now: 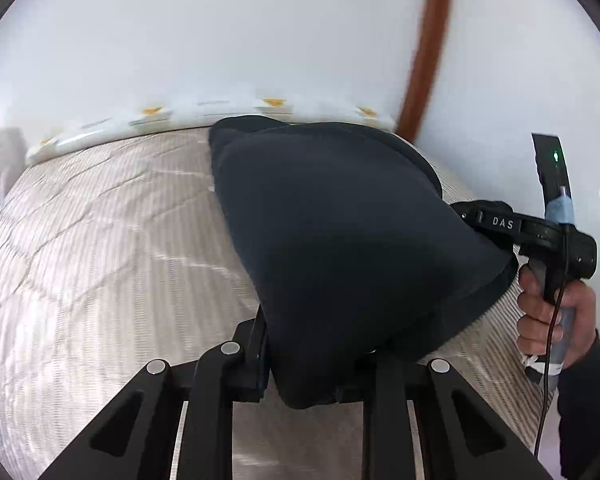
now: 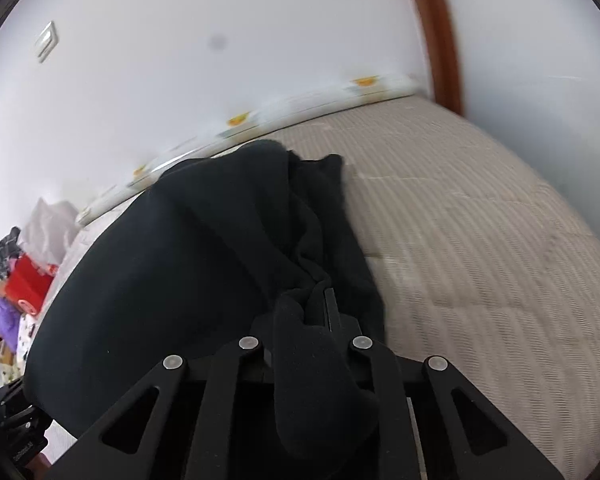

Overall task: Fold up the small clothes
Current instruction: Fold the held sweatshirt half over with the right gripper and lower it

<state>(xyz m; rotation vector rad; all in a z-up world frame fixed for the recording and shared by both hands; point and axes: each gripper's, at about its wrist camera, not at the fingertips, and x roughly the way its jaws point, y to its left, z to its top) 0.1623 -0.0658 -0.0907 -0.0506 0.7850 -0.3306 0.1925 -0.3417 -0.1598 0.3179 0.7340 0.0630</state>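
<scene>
A dark, nearly black garment (image 1: 340,220) hangs lifted over a beige striped bed cover (image 1: 100,240). My left gripper (image 1: 316,344) is shut on its near corner, and the cloth hides the right finger. On the right, a person's hand (image 1: 540,308) holds my right gripper (image 1: 466,216), whose tips vanish into the garment's side edge. In the right wrist view the garment (image 2: 160,272) is bunched between the fingers of my right gripper (image 2: 308,312), which is shut on it. One finger (image 2: 332,308) shows, and folds of cloth trail away over the bed cover (image 2: 480,240).
A white padded strip with yellow prints (image 1: 156,116) runs along the bed's far edge against a white wall. A brown wooden frame (image 1: 428,40) stands at the back right. A red box (image 2: 28,284) and piled cloths lie beyond the bed's left side.
</scene>
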